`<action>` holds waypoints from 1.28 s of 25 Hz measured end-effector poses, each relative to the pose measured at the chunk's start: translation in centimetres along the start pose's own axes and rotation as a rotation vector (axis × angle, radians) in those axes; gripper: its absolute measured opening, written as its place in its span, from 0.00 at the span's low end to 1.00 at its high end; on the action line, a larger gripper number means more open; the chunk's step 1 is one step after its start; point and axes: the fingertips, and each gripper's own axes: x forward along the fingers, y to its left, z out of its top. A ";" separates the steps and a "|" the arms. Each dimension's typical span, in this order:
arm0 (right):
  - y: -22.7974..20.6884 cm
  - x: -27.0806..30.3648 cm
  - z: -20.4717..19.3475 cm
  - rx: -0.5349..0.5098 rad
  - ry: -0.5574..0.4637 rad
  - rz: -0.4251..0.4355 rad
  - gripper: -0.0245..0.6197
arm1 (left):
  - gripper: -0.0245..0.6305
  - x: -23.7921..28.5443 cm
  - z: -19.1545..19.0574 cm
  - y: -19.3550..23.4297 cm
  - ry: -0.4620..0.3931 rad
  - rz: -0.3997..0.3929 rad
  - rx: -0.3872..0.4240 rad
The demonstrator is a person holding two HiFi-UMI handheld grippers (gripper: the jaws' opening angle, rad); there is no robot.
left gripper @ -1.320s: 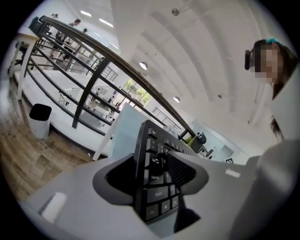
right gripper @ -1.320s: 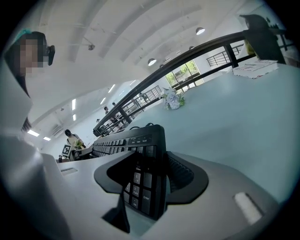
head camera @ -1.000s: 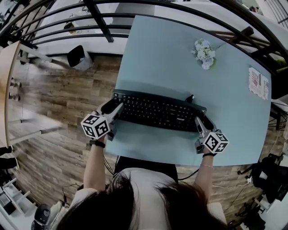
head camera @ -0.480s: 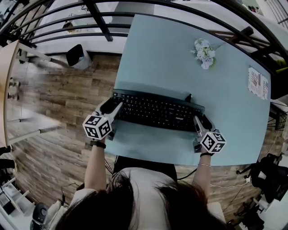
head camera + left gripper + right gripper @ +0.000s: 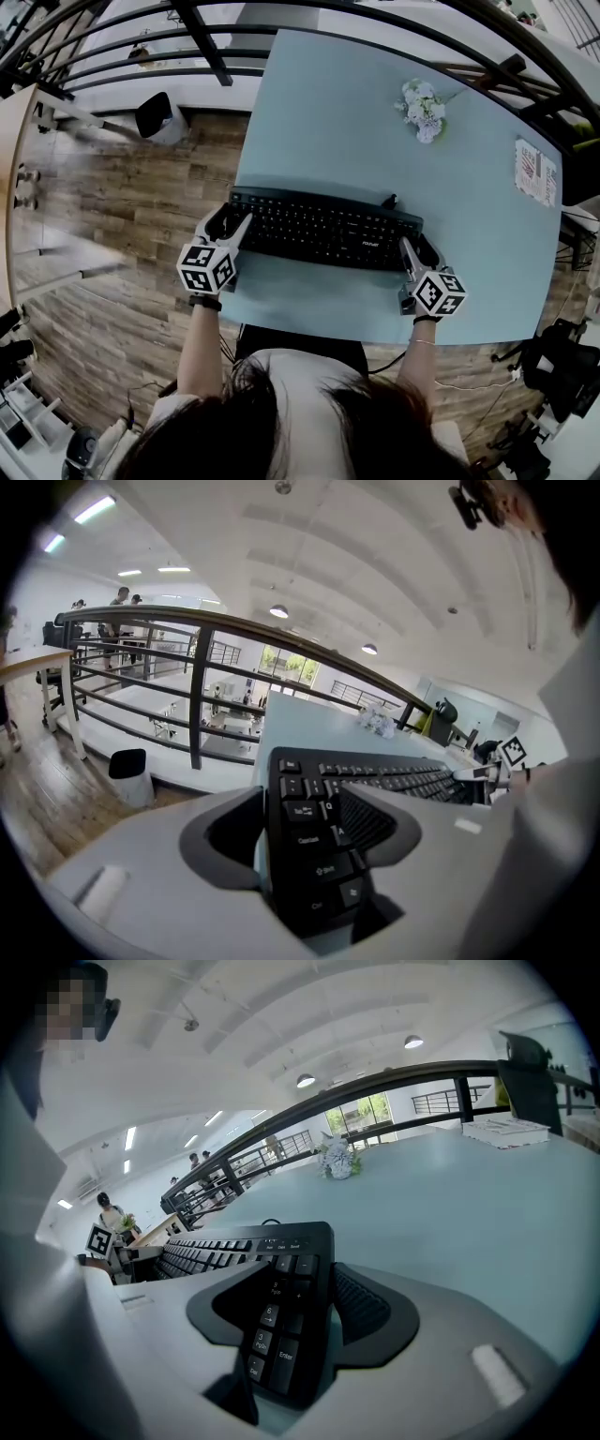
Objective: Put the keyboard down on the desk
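Observation:
A black keyboard (image 5: 323, 230) lies flat on the pale blue desk (image 5: 375, 141), near its front edge. My left gripper (image 5: 225, 223) straddles the keyboard's left end (image 5: 319, 855). Its jaws are opening, and a strip of desk shows between the left pad (image 5: 230, 832) and the keyboard's edge. My right gripper (image 5: 417, 251) straddles the right end (image 5: 281, 1326). There a thin gap shows between the ribbed right pad (image 5: 366, 1307) and the keyboard's side. Neither gripper visibly presses on it.
A small bunch of white flowers (image 5: 422, 110) and a printed booklet (image 5: 536, 173) lie on the far part of the desk. A cable (image 5: 392, 201) leaves the keyboard's back edge. Dark railings (image 5: 206, 42) and a bin (image 5: 155, 115) stand beyond the desk's left side, over wooden floor.
The keyboard stays flat on the desk. Both grippers remain at its ends and have shifted only slightly; the left one's jaws look a little wider apart.

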 end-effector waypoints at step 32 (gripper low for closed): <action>2.3 -2.1 3.8 -0.076 -0.065 0.033 0.35 | 0.46 -3.4 5.1 -1.6 -0.127 -0.001 0.066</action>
